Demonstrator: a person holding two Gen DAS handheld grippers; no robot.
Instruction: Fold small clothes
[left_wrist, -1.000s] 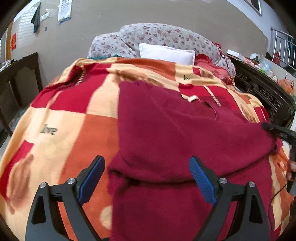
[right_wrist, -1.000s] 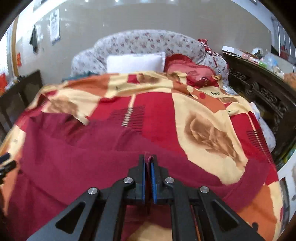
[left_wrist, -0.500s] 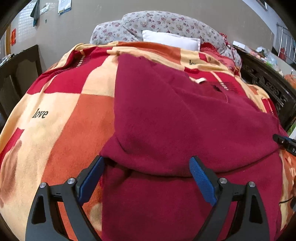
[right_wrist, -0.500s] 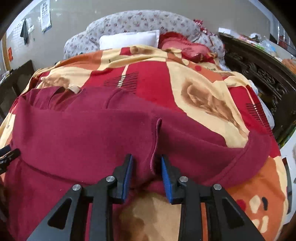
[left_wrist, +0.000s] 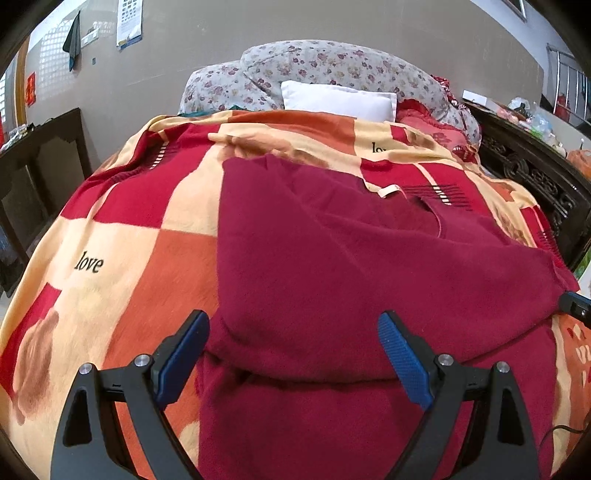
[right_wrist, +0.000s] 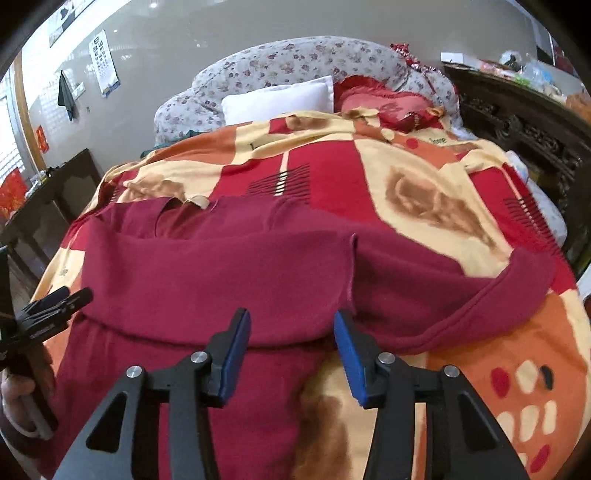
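Note:
A dark red garment (left_wrist: 332, 266) (right_wrist: 207, 273) lies spread on the bed, its lower part folded up over itself. My left gripper (left_wrist: 293, 321) hangs wide open above the fold's near edge, nothing pressed between its blue pads. My right gripper (right_wrist: 291, 317) is opening over the same fold (right_wrist: 288, 341); the cloth lies below its pads and is no longer pinched. One sleeve (right_wrist: 480, 306) trails to the right. The left gripper's tip (right_wrist: 55, 299) shows at the left edge of the right wrist view, and the right gripper's tip (left_wrist: 576, 302) at the right edge of the left wrist view.
The bed carries a patchwork blanket (left_wrist: 110, 240) in red, orange and cream. A white pillow (left_wrist: 336, 99) and a floral quilt roll (left_wrist: 332, 66) lie at its head. Dark carved wooden furniture (right_wrist: 535, 129) stands along the right, a dark table (left_wrist: 40, 147) on the left.
The right gripper, shut on the garment's edge a second ago, has let go and spread its jaws. The folded edge now lies flat. The left gripper stayed open, shifting only slightly.

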